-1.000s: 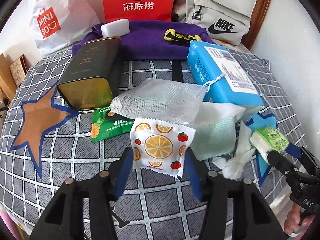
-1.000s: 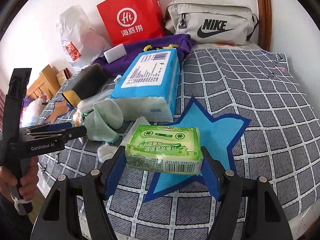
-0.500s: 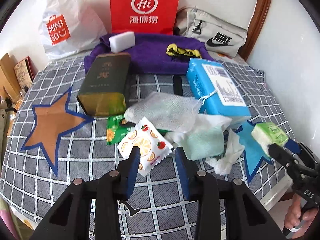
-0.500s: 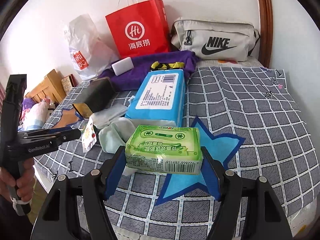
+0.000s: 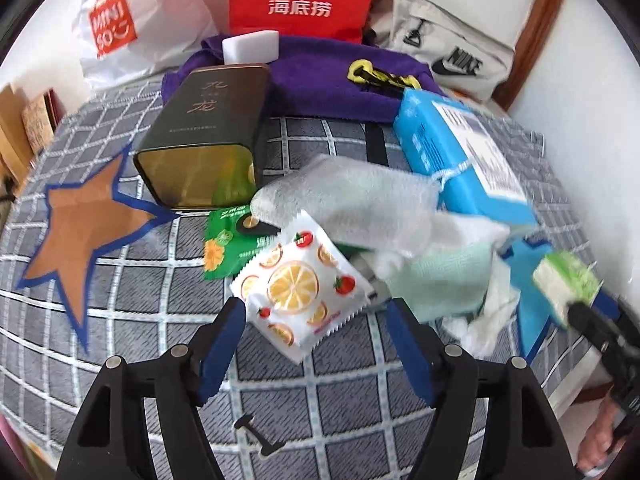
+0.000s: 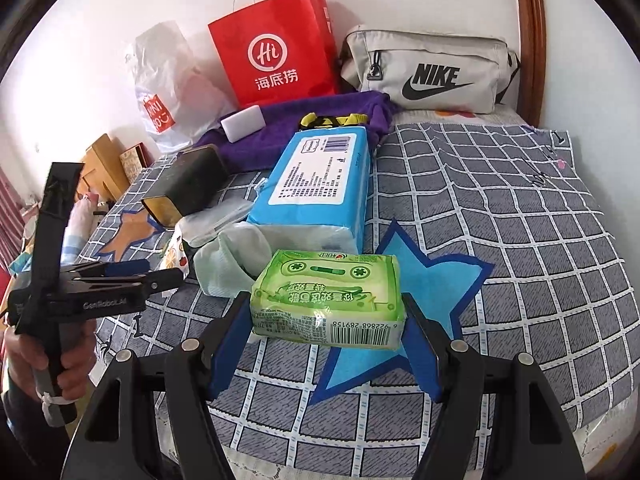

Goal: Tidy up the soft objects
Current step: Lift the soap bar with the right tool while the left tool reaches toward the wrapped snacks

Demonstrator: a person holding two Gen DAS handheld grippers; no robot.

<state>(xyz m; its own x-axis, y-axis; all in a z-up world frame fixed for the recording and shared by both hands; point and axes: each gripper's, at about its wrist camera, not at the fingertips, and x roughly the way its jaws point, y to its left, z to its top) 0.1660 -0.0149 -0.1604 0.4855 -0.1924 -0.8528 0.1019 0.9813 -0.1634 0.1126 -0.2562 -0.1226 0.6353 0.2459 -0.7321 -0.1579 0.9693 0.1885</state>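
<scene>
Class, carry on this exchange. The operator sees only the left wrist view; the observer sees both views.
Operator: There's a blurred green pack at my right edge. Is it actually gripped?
Observer: Yes. The right tongs are shut on the green tissue pack, with one blue pad pressed on each end.
Operator: What is it over?
Observer: It sits in front of the blue star patch. I cannot tell whether it touches the bed cover.
Operator: My view cuts off the top of the red bag.
Observer: The red bag has thin white cord handles that stand up above its rim.
</scene>
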